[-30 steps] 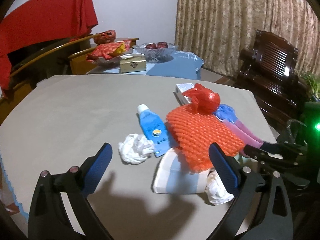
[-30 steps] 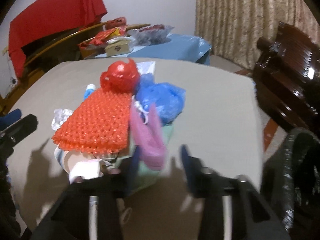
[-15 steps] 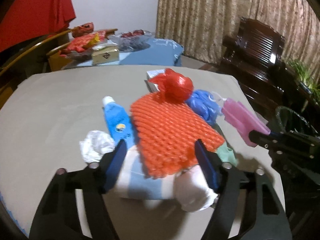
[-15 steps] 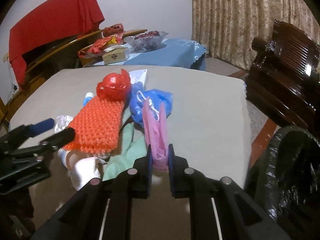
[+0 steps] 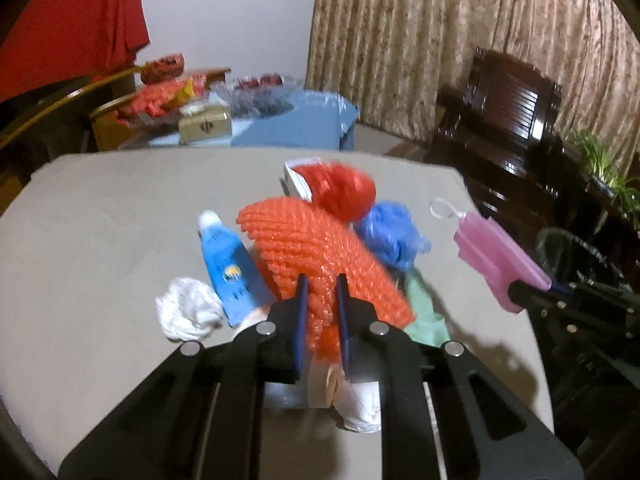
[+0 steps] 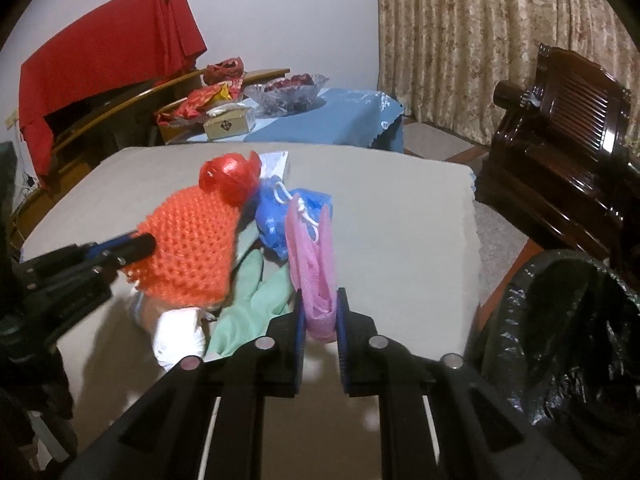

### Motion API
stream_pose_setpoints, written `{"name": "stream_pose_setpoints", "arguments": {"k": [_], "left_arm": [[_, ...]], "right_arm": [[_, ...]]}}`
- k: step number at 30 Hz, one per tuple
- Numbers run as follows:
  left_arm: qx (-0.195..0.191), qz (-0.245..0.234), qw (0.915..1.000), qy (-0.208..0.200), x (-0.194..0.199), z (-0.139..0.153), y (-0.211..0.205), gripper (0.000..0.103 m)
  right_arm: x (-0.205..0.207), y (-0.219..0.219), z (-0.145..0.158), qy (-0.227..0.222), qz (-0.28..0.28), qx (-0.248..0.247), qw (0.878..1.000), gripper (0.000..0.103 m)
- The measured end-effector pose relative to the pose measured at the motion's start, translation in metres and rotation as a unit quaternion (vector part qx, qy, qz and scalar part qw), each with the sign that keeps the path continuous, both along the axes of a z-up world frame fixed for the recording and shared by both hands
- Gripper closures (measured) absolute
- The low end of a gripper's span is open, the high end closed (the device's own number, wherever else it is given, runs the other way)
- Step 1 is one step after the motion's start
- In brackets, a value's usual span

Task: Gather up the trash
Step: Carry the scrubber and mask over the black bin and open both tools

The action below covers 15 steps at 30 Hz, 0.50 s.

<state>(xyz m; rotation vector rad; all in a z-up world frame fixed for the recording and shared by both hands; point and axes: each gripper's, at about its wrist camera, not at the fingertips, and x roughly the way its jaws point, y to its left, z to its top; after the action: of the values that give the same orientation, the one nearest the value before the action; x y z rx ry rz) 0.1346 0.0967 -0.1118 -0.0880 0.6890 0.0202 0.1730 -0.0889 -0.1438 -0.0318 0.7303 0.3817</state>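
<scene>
On a grey table (image 5: 100, 216), a crumpled white tissue (image 5: 186, 314) lay leftmost, beside a blue tube (image 5: 230, 264). The left gripper (image 5: 320, 300) pinched the near edge of an orange foam net (image 5: 316, 248) in the trash pile. Further right, the right gripper (image 6: 319, 316) clamped a pink face mask (image 6: 312, 264), lifted above the table, near a black-lined bin (image 6: 568, 344).

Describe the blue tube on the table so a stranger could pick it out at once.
On the grey table, find the trash pile around the orange foam net, which the left hand-held gripper has pinched. The blue tube lies flat at the net's left edge, beside a crumpled white tissue. Only it has a white cap and a small round yellow mark.
</scene>
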Motion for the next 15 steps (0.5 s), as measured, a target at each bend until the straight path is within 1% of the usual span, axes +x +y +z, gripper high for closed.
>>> {"name": "stream_pose_setpoints", "arguments": {"k": [4, 9, 13, 15], "left_arm": [[0.000, 0.000, 0.9998, -0.022, -0.015, 0.025, 0.001, 0.090], [0.005, -0.001, 0.9991, -0.043, -0.039, 0.047, -0.006, 0.090], [-0.006, -0.014, 0.9985, -0.053, -0.053, 0.060, -0.018, 0.090], [-0.009, -0.030, 0.9978, -0.058, -0.058, 0.065, -0.031, 0.090]], "right_arm": [[-0.009, -0.004, 0.015, -0.017, 0.000, 0.007, 1.000, 0.089], [-0.021, -0.011, 0.030, -0.031, 0.000, 0.017, 0.999, 0.089], [-0.033, -0.021, 0.042, -0.041, -0.007, 0.021, 0.999, 0.089], [-0.039, -0.031, 0.047, -0.045, -0.017, 0.024, 0.999, 0.089]]}}
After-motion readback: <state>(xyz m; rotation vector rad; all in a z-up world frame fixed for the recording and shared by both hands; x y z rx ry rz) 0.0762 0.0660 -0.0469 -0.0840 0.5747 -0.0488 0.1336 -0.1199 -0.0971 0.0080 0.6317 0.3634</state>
